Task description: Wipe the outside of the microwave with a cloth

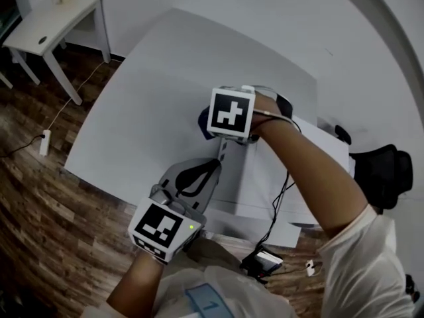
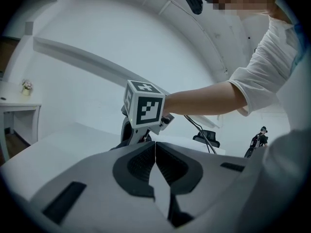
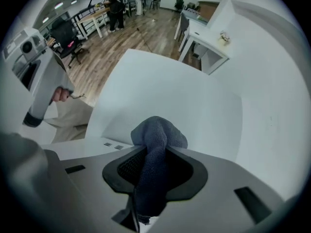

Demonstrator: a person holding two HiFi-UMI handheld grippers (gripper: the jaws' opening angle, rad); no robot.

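The white microwave [image 1: 265, 177] stands on the right part of a white table [image 1: 152, 105]. My right gripper [image 1: 218, 132] points down at the microwave's left end and is shut on a blue-grey cloth [image 1: 204, 121]. In the right gripper view the cloth [image 3: 155, 135] bulges out from between the jaws of this gripper [image 3: 153, 164], above the table and a white microwave face with vent slots [image 3: 111, 145]. My left gripper [image 1: 199, 174] is level at the near left of the microwave, shut with nothing in it. Its own view shows the left gripper's [image 2: 155, 154] jaws together and the right gripper's marker cube [image 2: 146, 108] just beyond.
A small white side table [image 1: 50, 25] stands at the far left on the wooden floor, with a power strip [image 1: 44, 141] and its cable nearby. A black chair [image 1: 387, 171] is at the right. A black device [image 1: 262, 264] on a cable hangs near the table's front.
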